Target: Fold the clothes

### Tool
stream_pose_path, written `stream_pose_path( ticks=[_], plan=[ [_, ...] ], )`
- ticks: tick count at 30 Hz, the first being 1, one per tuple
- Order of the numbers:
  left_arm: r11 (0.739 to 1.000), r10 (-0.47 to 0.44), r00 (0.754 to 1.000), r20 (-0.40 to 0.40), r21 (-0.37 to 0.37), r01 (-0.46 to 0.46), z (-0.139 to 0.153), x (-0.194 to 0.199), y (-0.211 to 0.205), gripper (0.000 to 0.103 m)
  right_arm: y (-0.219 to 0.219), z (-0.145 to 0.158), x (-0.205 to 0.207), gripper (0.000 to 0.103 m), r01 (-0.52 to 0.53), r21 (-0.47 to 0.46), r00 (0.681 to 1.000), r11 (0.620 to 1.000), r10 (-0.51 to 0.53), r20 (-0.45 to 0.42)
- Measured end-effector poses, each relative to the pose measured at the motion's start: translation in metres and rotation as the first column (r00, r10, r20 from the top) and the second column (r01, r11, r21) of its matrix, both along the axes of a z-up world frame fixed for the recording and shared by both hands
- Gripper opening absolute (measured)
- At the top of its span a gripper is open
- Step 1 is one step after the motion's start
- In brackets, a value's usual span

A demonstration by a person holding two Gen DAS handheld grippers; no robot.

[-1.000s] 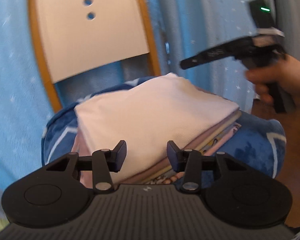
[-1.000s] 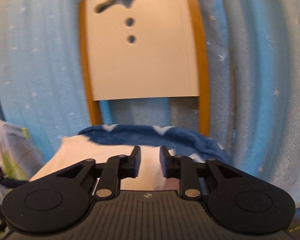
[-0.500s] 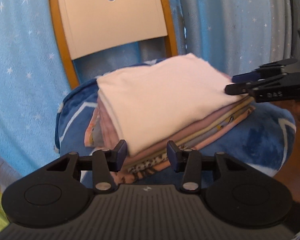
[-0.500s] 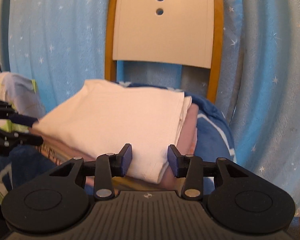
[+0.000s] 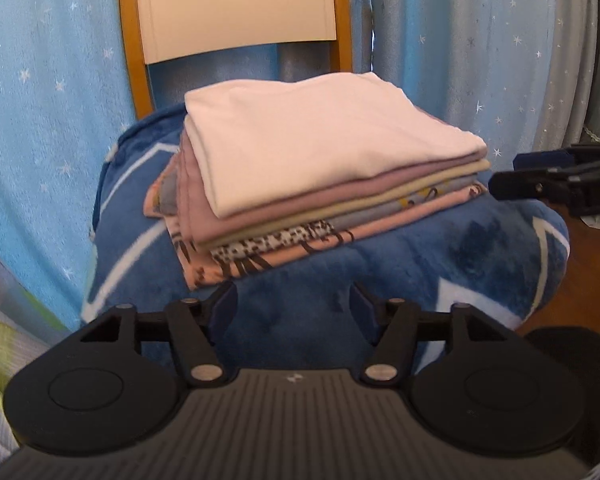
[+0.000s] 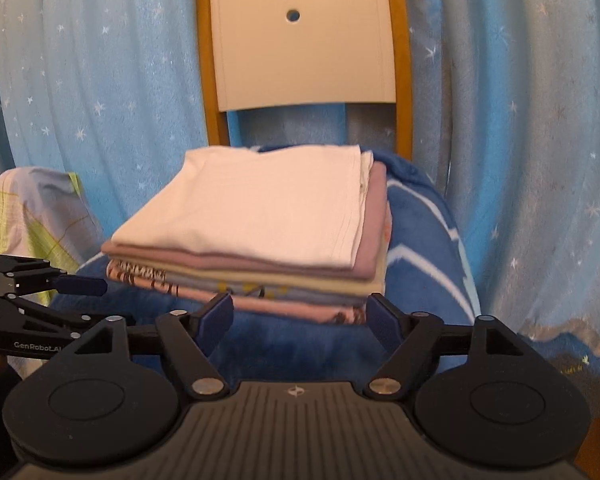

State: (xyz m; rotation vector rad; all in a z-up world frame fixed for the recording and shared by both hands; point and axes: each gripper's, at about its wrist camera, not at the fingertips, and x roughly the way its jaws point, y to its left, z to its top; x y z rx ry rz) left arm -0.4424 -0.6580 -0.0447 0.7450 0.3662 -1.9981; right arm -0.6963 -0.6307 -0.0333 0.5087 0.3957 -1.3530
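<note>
stack of folded clothes (image 5: 319,184) sits mid-seat on the blue blanket (image 5: 419,272) covering the chair (image 6: 307,52), white shirt (image 6: 256,212) on top. i hold my left gripper (image 5: 292,306) and right gripper (image 6: 300,316) spread and empty, short of the front edge. i judge the risk is clipping the overhanging lower layers, which would skew the pile.

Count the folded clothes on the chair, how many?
About 6, stacked: white top, mauve, beige, grey-blue, leopard print, peach bottom. Thin layers could hide more.
</note>
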Motion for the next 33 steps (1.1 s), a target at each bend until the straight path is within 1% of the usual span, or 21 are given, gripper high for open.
stream_pose_path(
  ticks=[1,2,3,5,7,9,11,13,16,18,21,24,26,28,30,33],
  plan=[
    [1.000,0.005,1.000,0.002,0.003,-0.005,-0.001,-0.001,0.001,0.062,0.002,-0.002,0.001,0.084,0.011,0.011,1.000,1.000,-0.011,0.003],
    [1.000,0.012,1.000,0.004,0.005,-0.012,-0.002,-0.001,0.001,0.068,0.003,-0.004,0.001,0.088,0.020,0.021,1.000,1.000,-0.021,0.007],
    [1.000,0.018,1.000,0.006,0.007,-0.018,-0.003,-0.001,0.001,0.073,0.003,-0.005,0.001,0.090,0.029,0.033,0.999,0.999,-0.030,0.013],
    [1.000,0.026,1.000,0.011,0.008,-0.026,-0.004,-0.002,0.000,0.078,0.001,-0.008,0.002,0.097,0.045,0.048,0.999,0.998,-0.046,0.009],
    [0.999,0.038,0.999,0.012,0.004,-0.038,-0.004,-0.003,-0.001,0.084,-0.002,-0.008,0.005,0.101,0.061,0.056,0.998,0.997,-0.061,-0.012],
    [0.998,0.061,0.998,0.012,-0.005,-0.061,-0.004,-0.003,-0.003,0.094,-0.008,-0.010,0.007,0.101,0.077,0.068,0.997,0.995,-0.076,-0.022],
    [0.995,0.095,0.995,-0.010,-0.009,-0.095,-0.005,-0.001,-0.006,0.102,-0.014,-0.013,0.008,0.101,0.097,0.087,0.995,0.992,-0.095,-0.022],
    [0.994,0.112,0.994,-0.019,0.007,-0.111,-0.006,-0.001,-0.010,0.102,-0.020,-0.018,0.010,0.101,0.114,0.102,0.993,0.988,-0.112,-0.022],
    [0.993,0.120,0.993,-0.013,0.018,-0.120,-0.011,-0.003,-0.013,0.102,-0.025,-0.024,0.013,0.101,0.131,0.126,0.991,0.983,-0.125,-0.053],
    [0.992,0.123,0.992,-0.016,0.018,-0.123,-0.015,-0.003,-0.014,0.102,-0.027,-0.026,0.011,0.101,0.133,0.146,0.991,0.980,-0.128,-0.048],
    [0.992,0.129,0.991,-0.027,0.009,-0.129,-0.016,-0.003,-0.014,0.102,-0.034,-0.033,0.010,0.102,0.129,0.202,0.992,0.971,-0.122,-0.044],
    [0.991,0.136,0.990,-0.029,0.004,-0.136,-0.016,-0.003,-0.013,0.103,-0.040,-0.037,0.015,0.103,0.122,0.235,0.991,0.964,-0.104,-0.088],
    [0.990,0.140,0.990,-0.027,0.005,-0.140,-0.016,-0.004,-0.014,0.103,-0.041,-0.038,0.022,0.103,0.119,0.238,0.987,0.964,-0.089,-0.131],
    [0.989,0.145,0.989,-0.023,0.007,-0.144,-0.015,-0.004,-0.014,0.103,-0.041,-0.039,0.025,0.103,0.117,0.238,0.984,0.964,-0.081,-0.156],
    [0.989,0.149,0.989,-0.014,0.013,-0.149,-0.015,-0.005,-0.014,0.103,-0.041,-0.039,0.025,0.103,0.118,0.239,0.985,0.964,-0.082,-0.153],
    [0.988,0.149,0.989,-0.011,0.028,-0.149,-0.013,-0.005,-0.016,0.103,-0.042,-0.039,0.020,0.103,0.116,0.245,0.988,0.962,-0.088,-0.123]
  ],
)
